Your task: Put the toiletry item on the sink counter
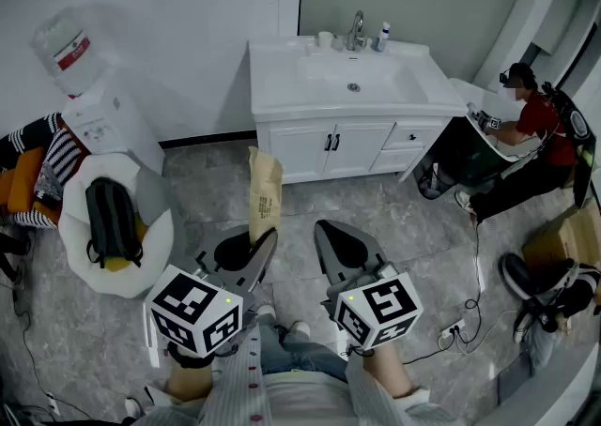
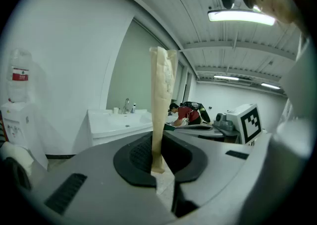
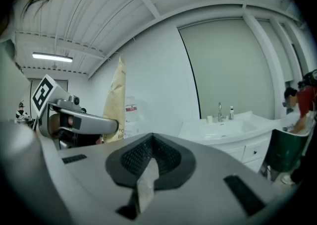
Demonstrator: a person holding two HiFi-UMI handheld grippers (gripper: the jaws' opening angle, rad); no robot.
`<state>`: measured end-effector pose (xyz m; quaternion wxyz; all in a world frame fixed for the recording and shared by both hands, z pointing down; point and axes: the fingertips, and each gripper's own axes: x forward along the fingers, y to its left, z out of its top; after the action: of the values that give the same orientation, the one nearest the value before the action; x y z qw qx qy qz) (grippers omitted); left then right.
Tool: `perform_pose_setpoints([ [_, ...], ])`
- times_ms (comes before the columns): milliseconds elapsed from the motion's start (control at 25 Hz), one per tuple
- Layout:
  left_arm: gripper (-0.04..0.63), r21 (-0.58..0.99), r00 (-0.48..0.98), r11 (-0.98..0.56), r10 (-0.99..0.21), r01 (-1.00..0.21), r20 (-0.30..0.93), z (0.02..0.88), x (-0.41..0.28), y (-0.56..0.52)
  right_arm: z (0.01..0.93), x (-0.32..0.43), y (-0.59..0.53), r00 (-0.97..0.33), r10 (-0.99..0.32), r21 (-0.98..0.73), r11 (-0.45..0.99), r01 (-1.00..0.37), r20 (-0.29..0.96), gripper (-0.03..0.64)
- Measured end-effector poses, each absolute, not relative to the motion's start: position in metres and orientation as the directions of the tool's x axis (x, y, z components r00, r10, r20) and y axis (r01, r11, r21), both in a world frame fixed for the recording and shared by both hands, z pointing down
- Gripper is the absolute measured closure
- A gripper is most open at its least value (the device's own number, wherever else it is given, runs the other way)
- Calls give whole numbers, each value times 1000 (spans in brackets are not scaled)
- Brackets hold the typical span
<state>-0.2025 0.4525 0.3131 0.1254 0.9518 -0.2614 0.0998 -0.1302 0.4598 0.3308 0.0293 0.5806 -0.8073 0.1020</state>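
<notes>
A tall tan paper packet stands upright in my left gripper, which is shut on the packet's lower end. The left gripper view shows the packet rising from between the black pads. My right gripper hangs beside it to the right, shut with nothing in it; only a thin sliver of floor shows between its pads. The right gripper view shows the packet off to the left. The white sink counter stands ahead against the wall, well beyond both grippers.
A faucet, a cup and a small bottle stand at the counter's back. Left are a water dispenser and a white beanbag with a black backpack. A seated person and floor cables are right.
</notes>
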Motion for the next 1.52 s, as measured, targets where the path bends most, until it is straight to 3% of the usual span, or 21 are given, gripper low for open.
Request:
perform_pose_setpoints([
  [880,558,165,816,-807,-524,-567,244,316,-185,475,342,-97,492,-328,-932,-143,307,-941,154,607],
  [1520,558,172,827,-820,-496,-547,266,328,-146,379,357,-57,402,-298,-938,-165,270,-949,175,607],
])
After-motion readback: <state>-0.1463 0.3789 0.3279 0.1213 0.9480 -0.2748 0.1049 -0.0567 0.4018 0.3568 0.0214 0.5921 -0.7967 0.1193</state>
